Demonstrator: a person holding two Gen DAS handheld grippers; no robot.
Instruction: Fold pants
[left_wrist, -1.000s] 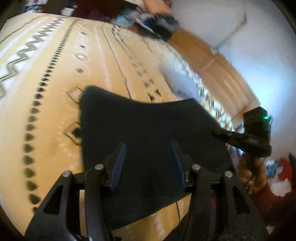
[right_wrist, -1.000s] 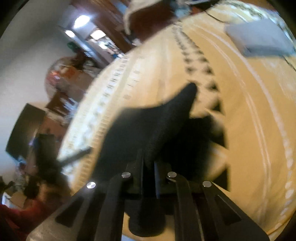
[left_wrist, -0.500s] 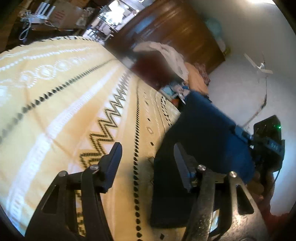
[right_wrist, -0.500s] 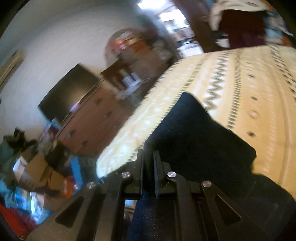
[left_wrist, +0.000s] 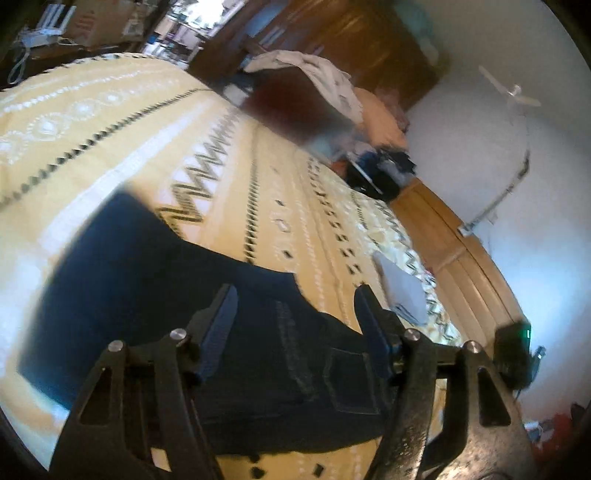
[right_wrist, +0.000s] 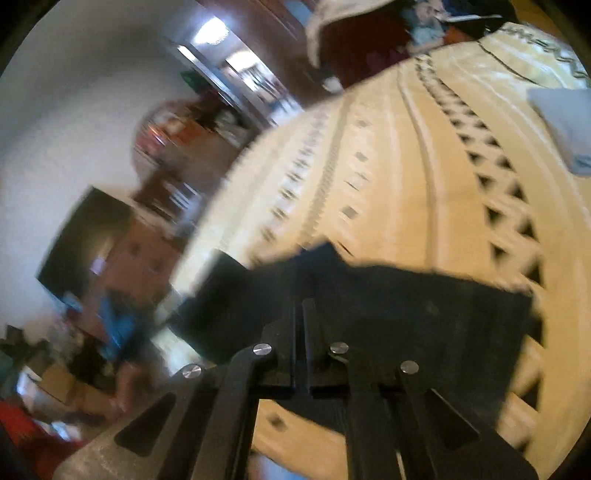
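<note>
— Bedspread?
— Yellow, patterned, under the dark pants; wooden wardrobe behind.
— Grippers?
— Left gripper has just been opening, jaws apart, empty. Right gripper nearly closed over the cloth; a grip is unclear.

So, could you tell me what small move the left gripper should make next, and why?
Probably lower the left gripper onto the dark pants and close. Its jaws have just been opening with nothing pinched between them, while the right gripper is shut.
</note>
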